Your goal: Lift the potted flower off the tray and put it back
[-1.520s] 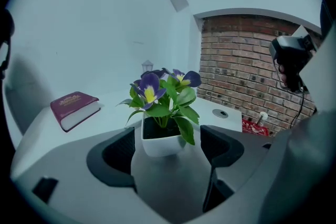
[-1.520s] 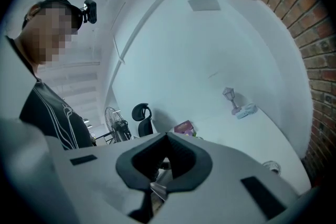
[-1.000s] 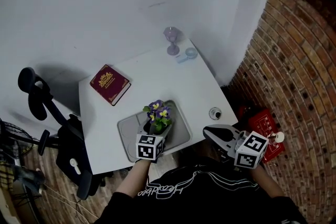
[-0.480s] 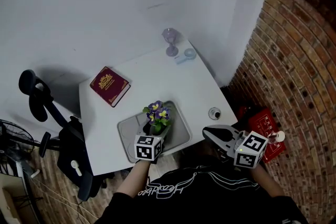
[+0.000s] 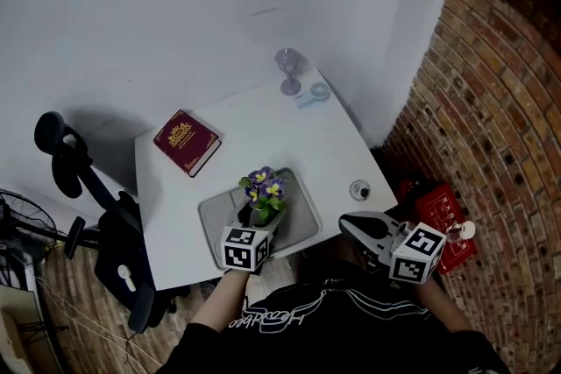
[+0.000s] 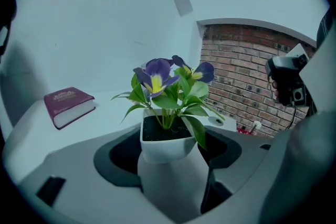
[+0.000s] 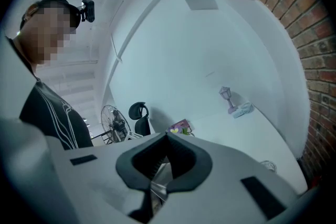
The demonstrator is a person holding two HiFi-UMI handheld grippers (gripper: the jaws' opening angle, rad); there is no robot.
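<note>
The left gripper (image 5: 260, 222), jaws just closing, clamps the white-potted purple flower (image 6: 163, 136) on the grey tray (image 5: 302, 215), ready to lift. The right gripper (image 5: 349, 223) idles, jaws together.

Item one on my feed: left gripper (image 6: 170, 159), jaws just closed in, pressing both sides of the potted flower (image 6: 164, 138), white pot, purple-and-yellow blooms upright. Item two: maroon book (image 6: 69, 105) flat on white table (image 6: 31, 131), left. Backdrop: brick wall (image 6: 236, 78), right
</note>
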